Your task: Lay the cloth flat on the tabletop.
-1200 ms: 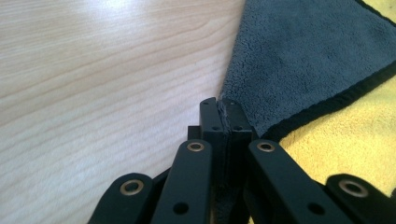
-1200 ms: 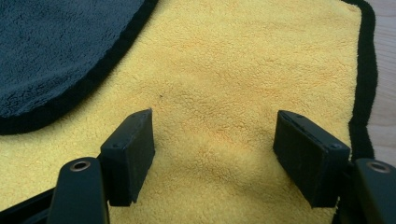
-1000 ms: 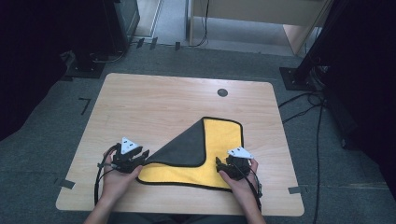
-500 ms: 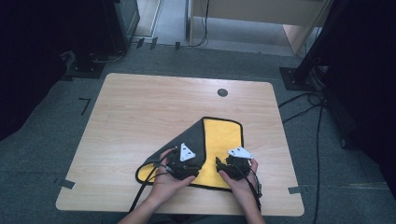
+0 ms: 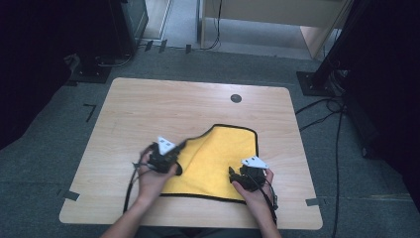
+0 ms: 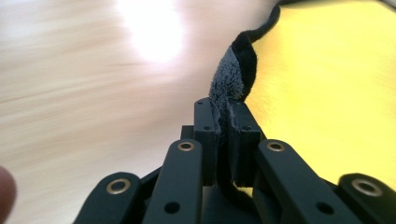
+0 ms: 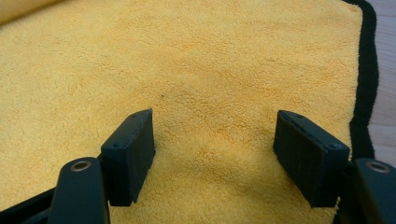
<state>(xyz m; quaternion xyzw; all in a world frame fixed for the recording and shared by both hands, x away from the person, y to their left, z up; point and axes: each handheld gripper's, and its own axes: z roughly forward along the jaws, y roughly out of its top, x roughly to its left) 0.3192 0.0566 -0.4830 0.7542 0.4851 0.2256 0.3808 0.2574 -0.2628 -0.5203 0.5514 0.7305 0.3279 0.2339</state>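
One yellow fleece cloth with black edging [image 5: 218,161], spread flat on the pale wooden counter [image 5: 148,111] toward 5 o'clock. Left hand-held gripper [image 5: 163,157] clamped tight on the cloth's black-trimmed edge [image 6: 233,70] at the 9 o'clock side. Right hand-held gripper [image 5: 245,174] resting on the yellow pile near 4 o'clock, jaws spread wide and gripping nothing; two hand-held grippers, one cloth.

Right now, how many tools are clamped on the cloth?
1. The left tool is shut on the black edge of the yellow cloth, at its left side. The right tool sits open over the cloth near its right edge.
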